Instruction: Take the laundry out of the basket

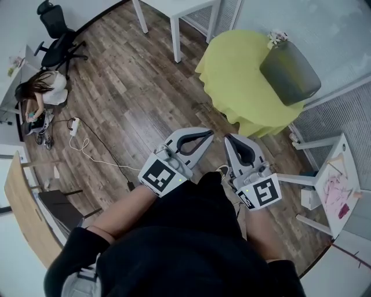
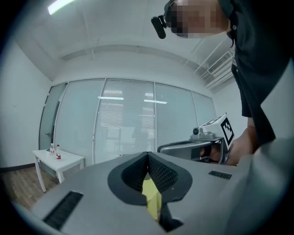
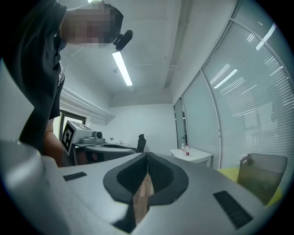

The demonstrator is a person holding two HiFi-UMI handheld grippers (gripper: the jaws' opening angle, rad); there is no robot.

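head view: task judged not started. the grey basket [image 1: 290, 72] stands on the yellow-covered table [image 1: 232, 93], well apart from both grippers, with a small pale item [image 1: 277, 38] at one end. left gripper [image 1: 207, 136] and right gripper [image 1: 229, 140] are clenched on nothing. right gripper view shows the basket upright, mouth up; from above its long side runs upper left to lower right.

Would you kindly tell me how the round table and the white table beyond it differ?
The round table is draped in yellow cloth; the white table is bare, its legs showing. The round table carries a grey basket; the white table's top is mostly out of frame. Both stand on wood floor.
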